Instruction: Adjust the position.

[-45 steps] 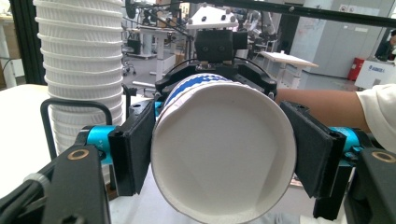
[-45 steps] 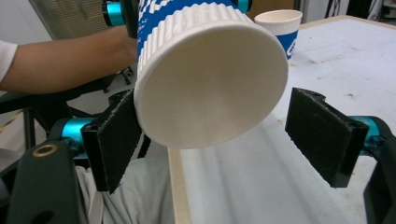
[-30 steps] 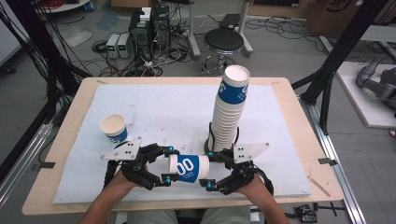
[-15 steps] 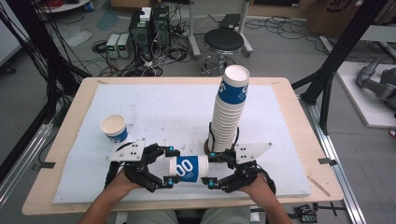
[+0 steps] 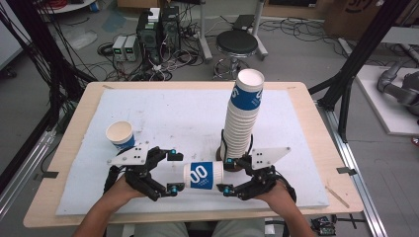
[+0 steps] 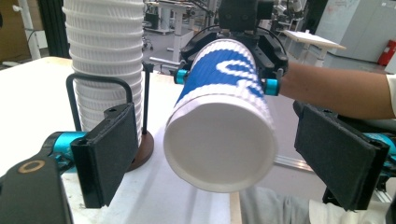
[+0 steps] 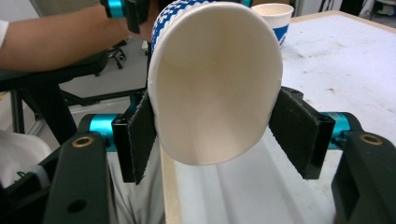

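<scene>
At the left of the table (image 5: 64, 163), a lone paper cup (image 5: 120, 135) is standing upright on the white mat (image 5: 173, 113). Beside it, the left gripper (image 5: 173, 171) is being held spread wide, its jaws having just been opening, clear of the blue-and-white cup (image 5: 203, 175). That cup is being pinched sideways above the mat's near edge by the right gripper (image 5: 226, 175), whose pads are squeezing its rim oval. Just behind, the cup stack (image 5: 243, 116) is standing on its holder.
</scene>
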